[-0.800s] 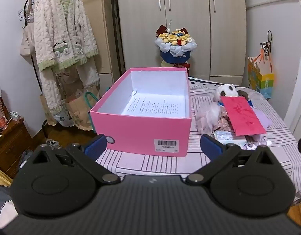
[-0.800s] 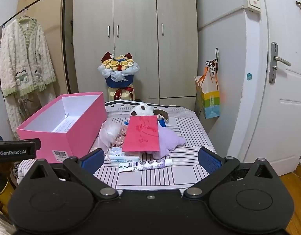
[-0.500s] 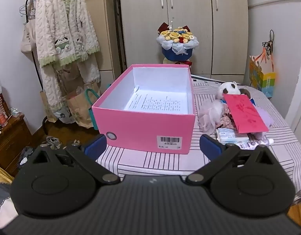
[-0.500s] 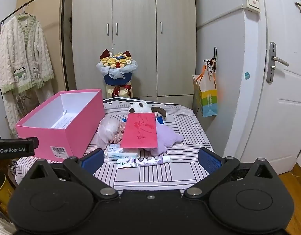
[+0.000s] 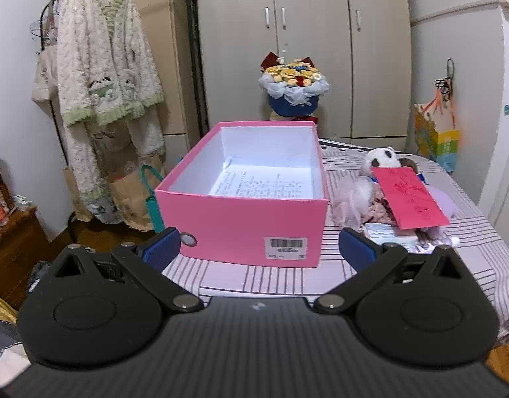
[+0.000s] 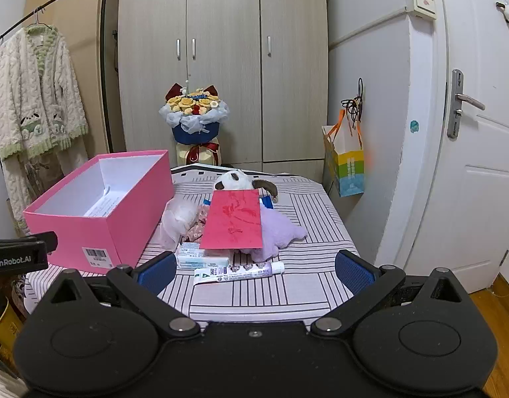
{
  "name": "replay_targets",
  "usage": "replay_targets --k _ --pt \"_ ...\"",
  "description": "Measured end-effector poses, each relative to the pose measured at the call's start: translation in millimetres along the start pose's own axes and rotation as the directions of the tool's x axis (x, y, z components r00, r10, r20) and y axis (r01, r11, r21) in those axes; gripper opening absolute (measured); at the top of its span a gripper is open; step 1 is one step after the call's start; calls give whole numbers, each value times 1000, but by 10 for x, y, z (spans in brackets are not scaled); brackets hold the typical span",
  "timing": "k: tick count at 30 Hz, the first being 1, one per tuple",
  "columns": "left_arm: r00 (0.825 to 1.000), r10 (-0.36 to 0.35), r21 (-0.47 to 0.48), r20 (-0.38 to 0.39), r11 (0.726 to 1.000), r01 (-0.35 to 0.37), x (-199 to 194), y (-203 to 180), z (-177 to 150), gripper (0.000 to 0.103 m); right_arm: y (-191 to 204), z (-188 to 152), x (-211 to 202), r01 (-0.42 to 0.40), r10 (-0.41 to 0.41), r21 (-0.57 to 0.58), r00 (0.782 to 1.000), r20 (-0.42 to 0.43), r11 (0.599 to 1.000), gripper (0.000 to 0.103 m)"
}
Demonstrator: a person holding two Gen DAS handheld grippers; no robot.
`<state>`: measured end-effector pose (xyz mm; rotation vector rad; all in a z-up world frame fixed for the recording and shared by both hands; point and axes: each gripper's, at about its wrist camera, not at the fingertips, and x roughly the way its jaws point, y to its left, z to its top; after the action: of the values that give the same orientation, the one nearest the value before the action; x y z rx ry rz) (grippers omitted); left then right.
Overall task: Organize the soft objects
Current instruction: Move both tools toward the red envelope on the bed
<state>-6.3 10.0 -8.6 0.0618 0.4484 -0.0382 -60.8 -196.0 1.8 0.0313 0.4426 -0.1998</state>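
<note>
1. Both my claws, the left claw and the right claw, stand wide open and hold nothing.
2. The soft toys lie beside the pink box on the striped counter.
3. Risk: the red envelope covers them, so I may pinch it instead.
4. The toothpaste tube also lies in front.

The pink box looks like smooth matt cardboard, white inside, and a flat red paper envelope lies on fluffy plush toys. A striped woven cloth covers the counter. The hand-held gripper is matt black plastic with ribbed blue pads and metal rivets.
</note>
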Motion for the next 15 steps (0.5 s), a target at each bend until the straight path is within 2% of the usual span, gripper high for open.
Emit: replay_targets --k 3,7,15 --pt "1000 -20 -14 -1 1000 20 11 20 3 103 -5 -5 13 0 0 1 1000 -3 1000 103" --pt "1000 5 14 14 1000 -5 3 -15 1 103 -16 -45 28 -13 13 2 1000 5 1000 103" --pt "1000 -9 26 15 1000 9 -21 -23 -23 103 5 -100 49 -19 19 -9 1000 -3 1000 103"
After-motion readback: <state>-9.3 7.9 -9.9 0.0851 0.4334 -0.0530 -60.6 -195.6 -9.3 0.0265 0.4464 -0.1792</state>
